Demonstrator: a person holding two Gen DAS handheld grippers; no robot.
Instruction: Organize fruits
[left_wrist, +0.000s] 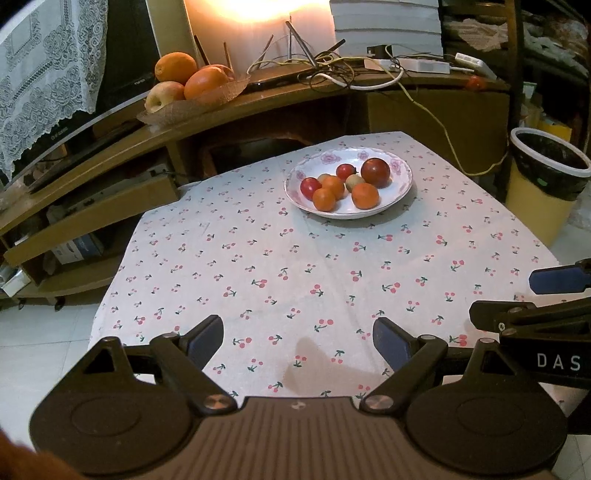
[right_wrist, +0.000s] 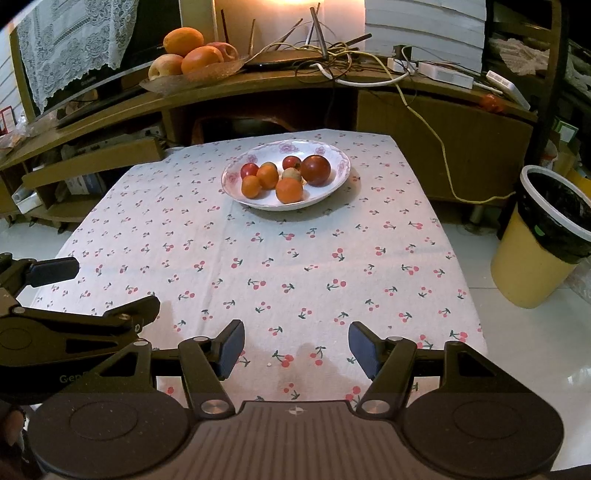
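The left gripper (left_wrist: 297, 345) is hovering over the near edge of the cherry-print tablecloth (left_wrist: 295, 266), fingers spread wide and gripping nothing. The right gripper (right_wrist: 295, 349) is hanging just beside it, likewise spread and empty. Well ahead, a white plate (right_wrist: 334, 184) is holding roughly 7 small fruits (right_wrist: 289, 190), possibly oranges and tomatoes.

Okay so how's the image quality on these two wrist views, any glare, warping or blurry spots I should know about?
Left wrist view: a bright lamp glow blows out the top centre, and the fisheye bends the wooden shelf into a curve. Right wrist view: the same glow, and the plate throws a soft shadow toward the camera. In both, the fruit looks sharp; corners go dark.
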